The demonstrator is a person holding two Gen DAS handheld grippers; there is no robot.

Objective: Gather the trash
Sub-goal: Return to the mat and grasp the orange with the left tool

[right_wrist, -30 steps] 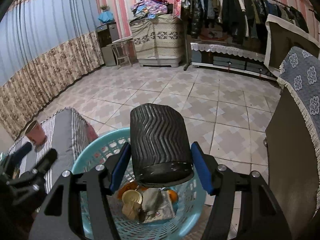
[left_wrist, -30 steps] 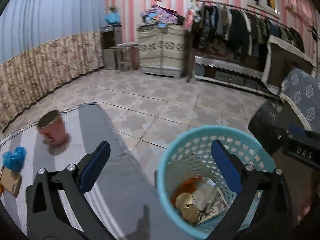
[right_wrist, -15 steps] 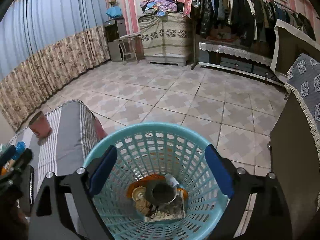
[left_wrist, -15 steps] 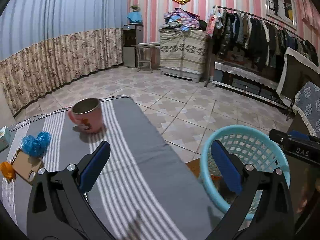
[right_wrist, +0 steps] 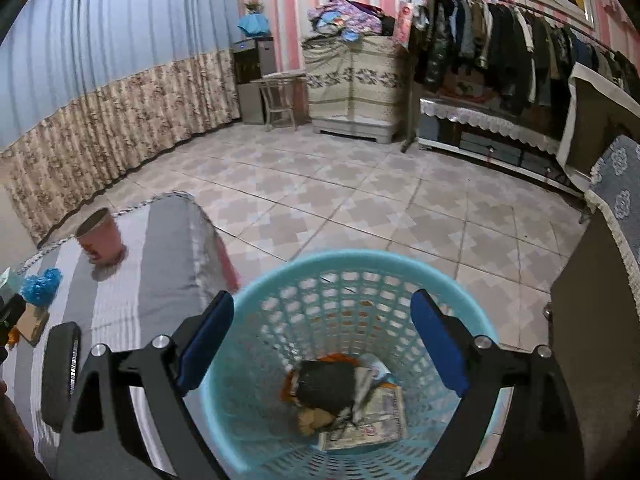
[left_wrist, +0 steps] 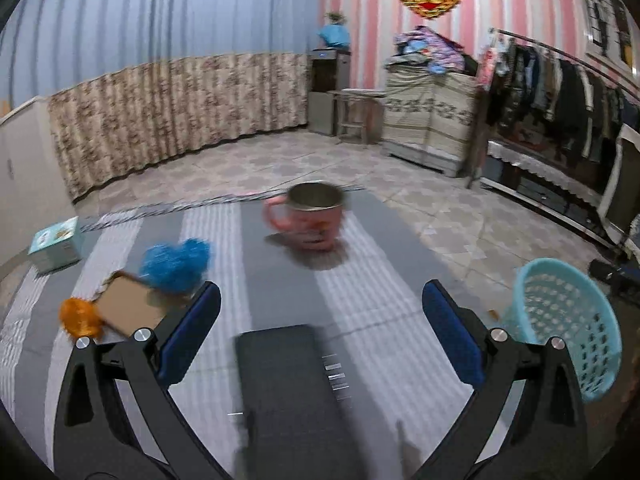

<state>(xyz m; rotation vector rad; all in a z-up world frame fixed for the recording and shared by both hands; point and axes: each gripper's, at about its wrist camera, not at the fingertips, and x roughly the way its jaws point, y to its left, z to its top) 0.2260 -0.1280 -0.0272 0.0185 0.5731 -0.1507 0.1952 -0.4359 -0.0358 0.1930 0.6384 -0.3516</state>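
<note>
My right gripper (right_wrist: 322, 332) stands open over the light blue basket (right_wrist: 360, 260), with nothing between its fingers. A black ribbed cup (right_wrist: 326, 384) lies inside on papers and orange scraps. My left gripper (left_wrist: 320, 332) is open above the striped table cloth (left_wrist: 380, 292), right over a flat black object (left_wrist: 288, 380). To its left lie a blue crumpled ball (left_wrist: 176, 260), a cardboard piece (left_wrist: 128, 308) and an orange ball (left_wrist: 78, 316). The basket (left_wrist: 560, 320) stands off the table's right edge.
A pink mug (left_wrist: 312, 216) stands at the table's far side and a small teal box (left_wrist: 56, 246) at its left edge. A dark cabinet (right_wrist: 592, 320) rises right of the basket. Tiled floor (right_wrist: 360, 184) stretches towards a clothes rack (right_wrist: 500, 52).
The right gripper opened and dropped the black cup into the basket. The left gripper swung left, away from the basket, to over the table's trash and the flat black object.
</note>
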